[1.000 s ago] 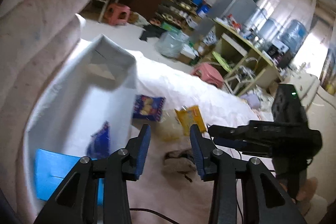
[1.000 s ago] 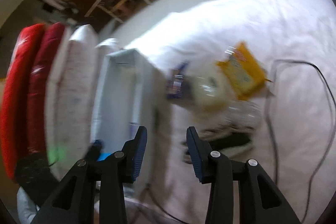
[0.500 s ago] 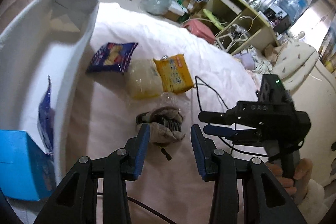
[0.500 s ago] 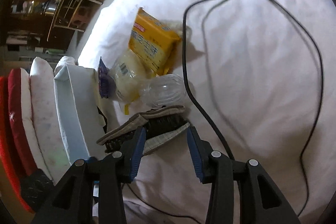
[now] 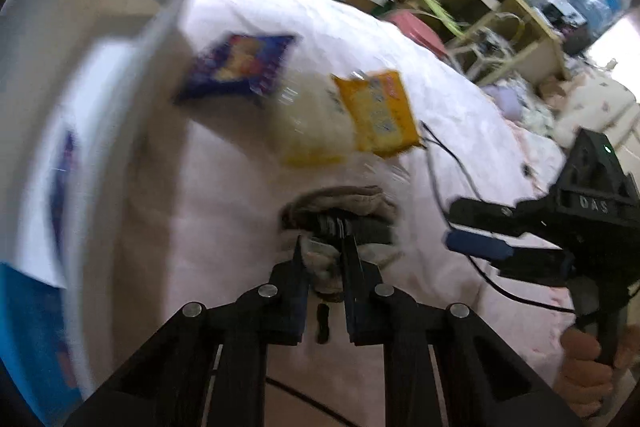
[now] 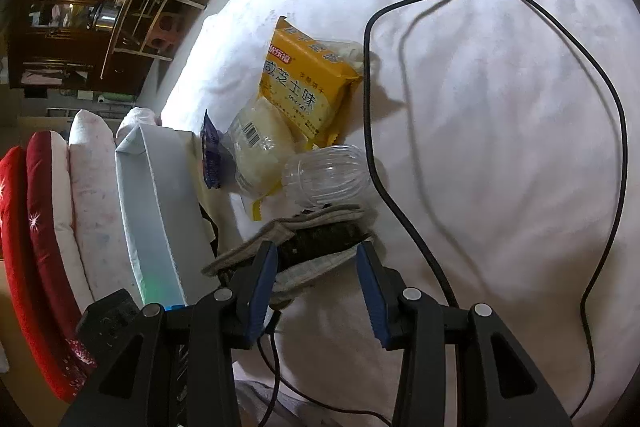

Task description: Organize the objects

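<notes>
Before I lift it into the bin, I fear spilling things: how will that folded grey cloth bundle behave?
The cloth bundle looks soft and layered, so it will likely sag and unfold. The left claw pinches only one edge, so the dark inner piece may slip out. Probably light.

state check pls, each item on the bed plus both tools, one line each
Left tool: jaws have just been closing, now pinched on the near edge of the folded cloth.
Right tool: open, jaws astride the cloth's end, not pressing.
Folded cloth: lying flat on the bed.
Yellow packet: sealed, propped on the pale bag.
Clear cup: on its side.
Blue packet: flat beside the white bin.
White bin: open-topped.
</notes>
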`<state>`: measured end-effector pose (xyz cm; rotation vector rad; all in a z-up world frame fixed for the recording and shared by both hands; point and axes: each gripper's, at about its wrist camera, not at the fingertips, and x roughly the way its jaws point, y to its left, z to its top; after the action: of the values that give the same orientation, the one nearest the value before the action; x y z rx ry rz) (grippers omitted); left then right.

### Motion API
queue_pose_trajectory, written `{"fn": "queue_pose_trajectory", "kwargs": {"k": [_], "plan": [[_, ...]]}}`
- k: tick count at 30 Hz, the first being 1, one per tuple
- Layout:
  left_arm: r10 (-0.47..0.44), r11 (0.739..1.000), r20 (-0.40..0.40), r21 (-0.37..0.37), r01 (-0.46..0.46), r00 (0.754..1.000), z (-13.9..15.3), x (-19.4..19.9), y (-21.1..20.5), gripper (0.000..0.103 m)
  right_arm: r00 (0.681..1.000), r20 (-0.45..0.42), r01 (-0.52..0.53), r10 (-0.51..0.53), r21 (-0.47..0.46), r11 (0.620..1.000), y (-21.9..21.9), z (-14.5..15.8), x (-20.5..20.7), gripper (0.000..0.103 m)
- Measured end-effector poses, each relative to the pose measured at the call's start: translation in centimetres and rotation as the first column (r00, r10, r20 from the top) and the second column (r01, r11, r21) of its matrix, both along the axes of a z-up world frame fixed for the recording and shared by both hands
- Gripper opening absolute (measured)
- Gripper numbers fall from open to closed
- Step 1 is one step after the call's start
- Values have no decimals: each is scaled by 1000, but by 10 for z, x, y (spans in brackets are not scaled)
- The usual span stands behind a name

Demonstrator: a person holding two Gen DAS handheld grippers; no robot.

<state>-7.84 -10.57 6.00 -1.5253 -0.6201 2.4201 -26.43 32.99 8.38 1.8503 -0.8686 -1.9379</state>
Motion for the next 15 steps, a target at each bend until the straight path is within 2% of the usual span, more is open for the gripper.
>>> {"fn": "queue_pose_trajectory", "kwargs": {"k": [3, 6, 10, 13, 15], "plan": [[50, 999, 29, 10, -50, 998, -3, 5, -16, 18, 1000, 4, -7, 7, 5, 1000, 1, -4, -1, 40], [66, 998, 64, 11, -66, 996, -6, 9, -24, 18, 1000, 18, -10, 10, -5, 1000, 0, -16, -2, 46], [71, 997, 81, 2, -71, 994, -7, 15, -26, 18, 999, 44, -11, 16, -123, 992, -10, -39, -5, 46], [84, 996, 86, 22, -86, 993, -9, 15, -32, 18, 1000, 4, -18, 19, -150, 988, -18, -46, -8, 46], [89, 996, 86, 11, -90, 992, -8, 15, -31, 19, 998, -47, -48, 41, -164, 985, -26, -48, -8, 32]]}}
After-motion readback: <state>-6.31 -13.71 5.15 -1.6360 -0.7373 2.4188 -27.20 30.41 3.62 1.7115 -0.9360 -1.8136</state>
